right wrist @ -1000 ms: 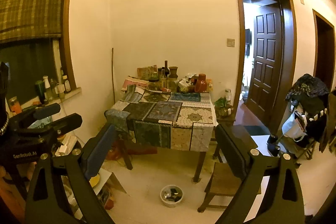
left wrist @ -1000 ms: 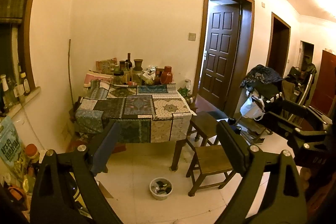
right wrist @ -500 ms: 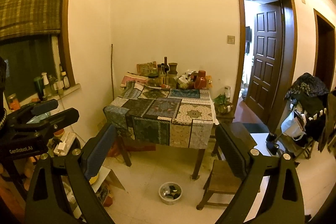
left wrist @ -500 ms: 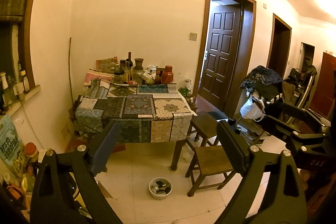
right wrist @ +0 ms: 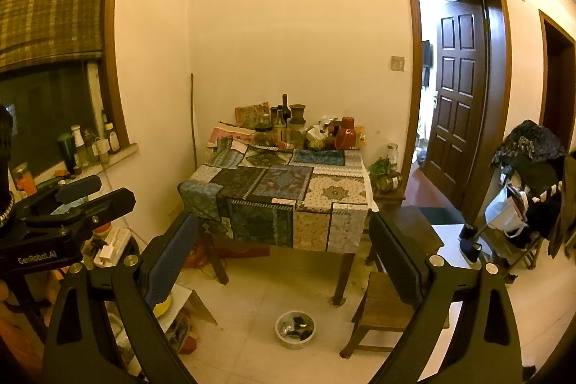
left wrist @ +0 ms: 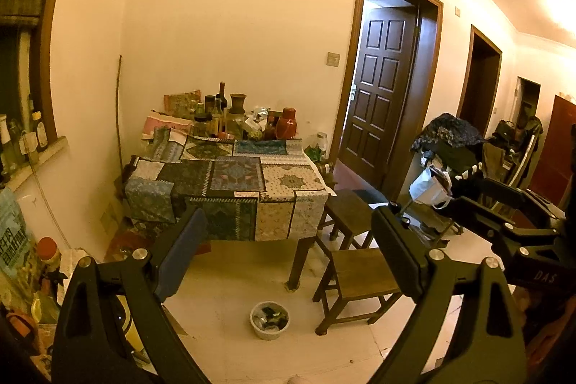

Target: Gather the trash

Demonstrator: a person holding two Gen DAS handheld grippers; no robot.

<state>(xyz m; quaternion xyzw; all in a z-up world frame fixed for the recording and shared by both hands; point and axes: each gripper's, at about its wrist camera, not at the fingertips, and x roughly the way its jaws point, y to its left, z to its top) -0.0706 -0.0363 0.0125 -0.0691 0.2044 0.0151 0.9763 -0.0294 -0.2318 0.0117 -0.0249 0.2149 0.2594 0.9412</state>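
Observation:
A small white tub [left wrist: 270, 320] [right wrist: 295, 329] with dark scraps in it stands on the pale floor tiles in front of the table leg. My left gripper [left wrist: 288, 242] is open and holds nothing; it hangs well above and short of the tub. My right gripper [right wrist: 284, 251] is also open and holds nothing, at about the same height. Each gripper shows from the side in the other's view: the right gripper [left wrist: 468, 193] at the right edge, the left gripper [right wrist: 113, 189] at the left edge.
A table with a patchwork cloth [left wrist: 230, 175] [right wrist: 280, 184] carries bottles, jars and packets [right wrist: 298, 132] at its far end. Two wooden stools [left wrist: 360, 272] [right wrist: 388, 308] stand to its right. Floor clutter [right wrist: 118, 240] lies at the left, a loaded clothes rack [right wrist: 529, 189] at the right.
Both views have drifted only slightly; the table sits a little higher in the right wrist view. Both grippers stay open and hold nothing.

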